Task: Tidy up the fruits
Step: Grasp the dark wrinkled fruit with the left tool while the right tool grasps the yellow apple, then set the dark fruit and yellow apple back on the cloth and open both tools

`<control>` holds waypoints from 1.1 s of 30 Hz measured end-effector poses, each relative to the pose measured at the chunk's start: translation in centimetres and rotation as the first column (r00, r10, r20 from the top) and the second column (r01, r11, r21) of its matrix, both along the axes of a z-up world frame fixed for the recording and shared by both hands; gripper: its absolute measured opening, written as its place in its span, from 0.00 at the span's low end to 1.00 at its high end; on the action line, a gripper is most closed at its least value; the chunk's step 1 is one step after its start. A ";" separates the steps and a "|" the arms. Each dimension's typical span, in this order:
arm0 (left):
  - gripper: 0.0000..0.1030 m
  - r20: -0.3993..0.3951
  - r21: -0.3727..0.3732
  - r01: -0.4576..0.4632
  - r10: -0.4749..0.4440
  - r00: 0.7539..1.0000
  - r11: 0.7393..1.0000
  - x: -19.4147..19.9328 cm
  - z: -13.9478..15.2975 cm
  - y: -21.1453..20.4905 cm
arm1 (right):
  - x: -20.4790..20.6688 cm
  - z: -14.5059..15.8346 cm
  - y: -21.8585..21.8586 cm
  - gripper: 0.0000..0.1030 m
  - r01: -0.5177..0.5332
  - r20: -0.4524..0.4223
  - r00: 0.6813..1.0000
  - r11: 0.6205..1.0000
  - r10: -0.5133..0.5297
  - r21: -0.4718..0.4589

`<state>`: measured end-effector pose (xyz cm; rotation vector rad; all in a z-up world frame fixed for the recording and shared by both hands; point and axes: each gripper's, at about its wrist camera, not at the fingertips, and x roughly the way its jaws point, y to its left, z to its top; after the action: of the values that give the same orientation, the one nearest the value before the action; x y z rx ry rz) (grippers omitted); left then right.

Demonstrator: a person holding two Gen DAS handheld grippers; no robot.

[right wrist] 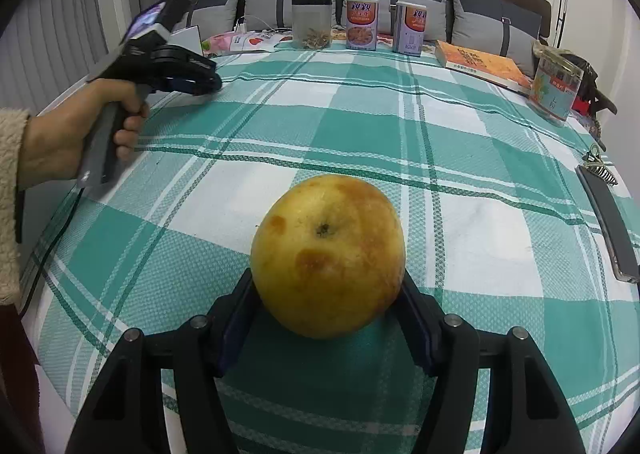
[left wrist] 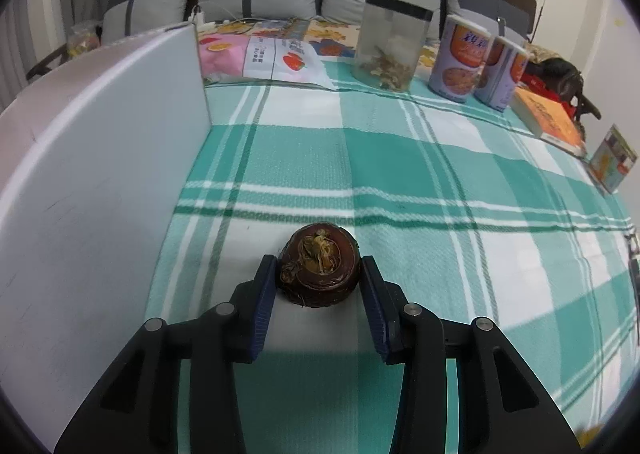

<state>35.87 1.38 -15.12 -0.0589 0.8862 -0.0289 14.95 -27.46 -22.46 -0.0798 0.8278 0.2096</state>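
Dark brown and round, the small water-chestnut-like fruit (left wrist: 319,265) sits between the blue-padded fingers (left wrist: 265,302) of the left gripper (left wrist: 319,274) in the left wrist view; the left pad touches its side, while a sliver of cloth shows before the right pad, so I cannot tell whether the grip has closed. It rests on the green-and-white checked cloth (left wrist: 400,158). Left of the fingers stands a white flat-walled box (left wrist: 100,174); its inside is hidden. Far ahead of the fingertips, a clear plastic jar with a black lid (left wrist: 390,42) holds brownish dried bits at its bottom, and two lidded printed cans (left wrist: 460,58) stand beside it.

From the right wrist view, the right gripper (right wrist: 326,294) clasps a large yellow apple with brown bruises (right wrist: 328,256), both pads pressed to its sides, just above the cloth. Only this view shows the person's left hand (right wrist: 80,126) holding the other gripper, well ahead and left of the fingers, plus an orange book (right wrist: 480,62) and a clear printed packet (right wrist: 558,82) far right.
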 end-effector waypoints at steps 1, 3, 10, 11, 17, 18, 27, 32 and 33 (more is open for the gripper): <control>0.41 0.000 0.002 0.004 -0.004 1.000 1.000 -0.8 0.3 -0.1 | 0.0 0.0 0.0 0.64 0.001 0.002 1.000 1.000 -0.001 0.002; 0.41 -0.006 -0.006 0.031 -0.031 0.999 0.999 -3.2 1.1 -0.5 | -0.1 0.0 0.0 0.64 0.002 0.005 1.000 1.000 -0.002 0.002; 0.41 -0.033 0.024 0.185 -0.184 0.982 0.982 -15.4 1.9 -2.7 | -0.6 0.3 -0.5 0.63 0.017 0.004 1.000 0.999 -0.017 0.037; 0.41 -0.036 0.028 0.196 -0.195 0.980 0.980 -16.8 1.7 -2.8 | -0.9 0.4 -0.6 0.64 0.026 0.001 1.000 0.998 -0.026 0.050; 0.73 -0.061 0.013 0.114 -0.113 0.992 0.993 -22.1 0.0 -1.5 | -2.6 1.2 -1.1 0.92 0.088 -0.040 0.996 0.991 -0.085 0.098; 0.81 -0.061 0.003 0.088 -0.088 0.994 0.996 -22.6 -0.2 -1.1 | -3.0 1.3 -1.1 0.92 0.095 -0.053 0.995 0.990 -0.090 0.100; 0.92 -0.058 0.075 0.121 -0.117 0.991 0.990 -24.9 -1.8 -1.7 | -5.6 -0.3 0.8 1.00 0.122 -0.094 0.988 0.992 -0.124 -0.022; 0.93 -0.038 0.081 0.115 -0.112 0.993 0.990 -25.2 -2.0 -1.6 | -6.2 -0.7 0.9 1.00 0.125 -0.054 0.990 0.992 -0.127 -0.028; 0.93 -0.038 0.083 0.114 -0.111 0.993 0.990 -25.3 -2.0 -1.7 | -6.2 -0.8 0.9 1.00 0.124 -0.047 0.991 0.992 -0.126 -0.026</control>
<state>10.61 -0.28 -17.11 0.0709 0.9222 -0.0958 8.79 -26.54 -23.22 -0.0442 0.8803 0.0843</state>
